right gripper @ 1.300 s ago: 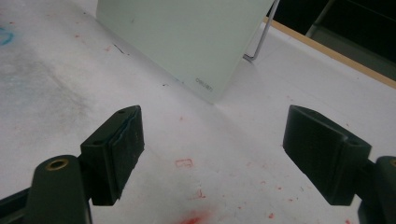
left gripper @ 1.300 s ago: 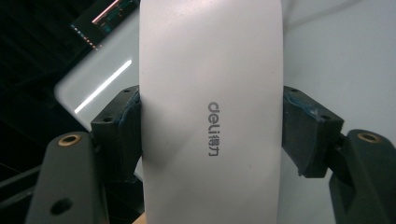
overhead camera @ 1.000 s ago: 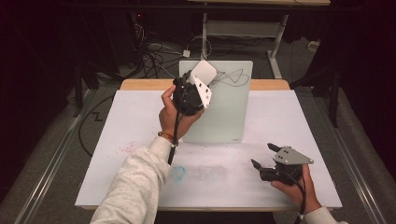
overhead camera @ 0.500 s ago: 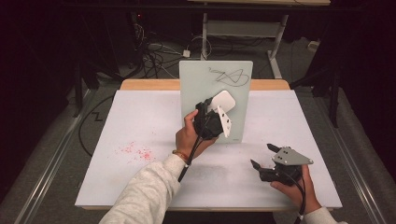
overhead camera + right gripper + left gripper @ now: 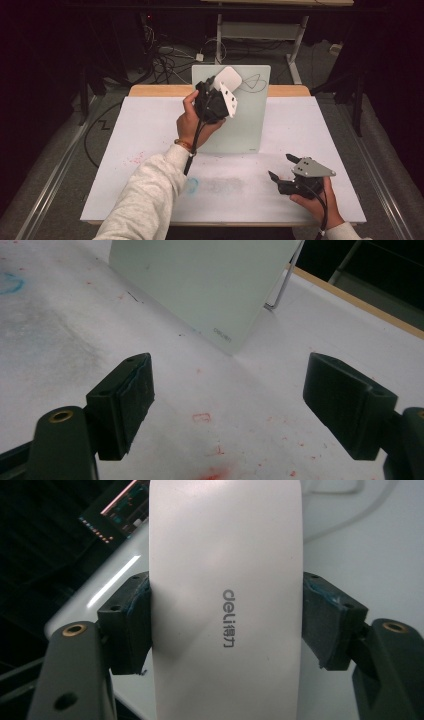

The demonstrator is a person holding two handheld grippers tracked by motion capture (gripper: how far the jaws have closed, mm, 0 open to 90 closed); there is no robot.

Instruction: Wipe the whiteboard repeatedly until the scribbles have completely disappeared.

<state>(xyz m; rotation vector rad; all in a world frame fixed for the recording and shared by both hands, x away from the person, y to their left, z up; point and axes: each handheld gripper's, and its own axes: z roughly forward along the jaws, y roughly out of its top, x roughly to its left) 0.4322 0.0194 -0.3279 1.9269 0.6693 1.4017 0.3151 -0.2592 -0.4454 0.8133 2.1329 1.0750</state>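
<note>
White stained tabletop (image 5: 150, 145), glass board (image 5: 250, 125) propped at upper centre: left gripper (image 5: 220, 87) clenched on eraser (image 5: 228, 77), now shifted from board's middle to its upper left beside scribble (image 5: 252, 82), wiping presumably unfinished; right gripper (image 5: 281, 167) splayed, idle lower right.

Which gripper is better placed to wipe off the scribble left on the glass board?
Left. The left gripper already clamps the white eraser beside the scribble on the glass board; the right gripper rests open, empty, lower down.
</note>
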